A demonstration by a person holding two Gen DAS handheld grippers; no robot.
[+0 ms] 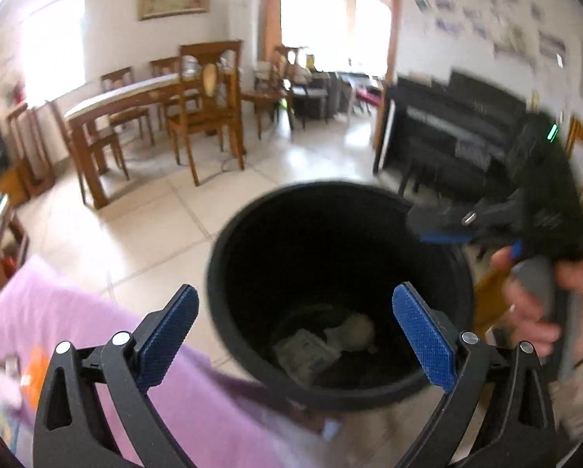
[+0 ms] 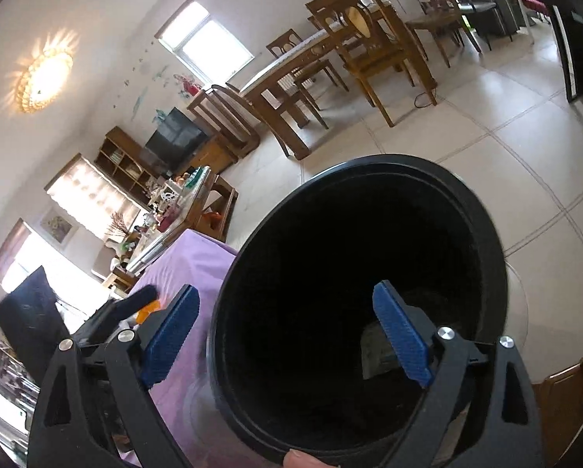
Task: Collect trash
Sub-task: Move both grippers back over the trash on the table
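Observation:
A black bin [image 1: 217, 273] stands in front of me at the edge of a purple cloth [image 1: 77, 331]. On its bottom lie a white crumpled wad [image 1: 356, 331] and a folded paper wrapper [image 1: 303, 355]. My left gripper [image 1: 297, 335] is open over the bin's mouth with nothing between its blue pads. In the right wrist view the bin [image 2: 393, 163] fills the middle, with a pale scrap [image 2: 377, 347] deep inside. My right gripper [image 2: 287, 335] is open and empty; one pad is outside the rim, the other over the opening. The left wrist view shows it at the bin's right rim [image 1: 420, 226], held by a hand [image 1: 533, 312].
A wooden dining table with chairs [image 1: 155, 117] stands across the tiled floor [image 1: 155, 234]. A black piano [image 1: 447, 136] is at the right. A cluttered low table [image 2: 174, 202] and a TV [image 2: 174, 136] are at the left. A fingertip [image 2: 299, 458] touches the bin's near rim.

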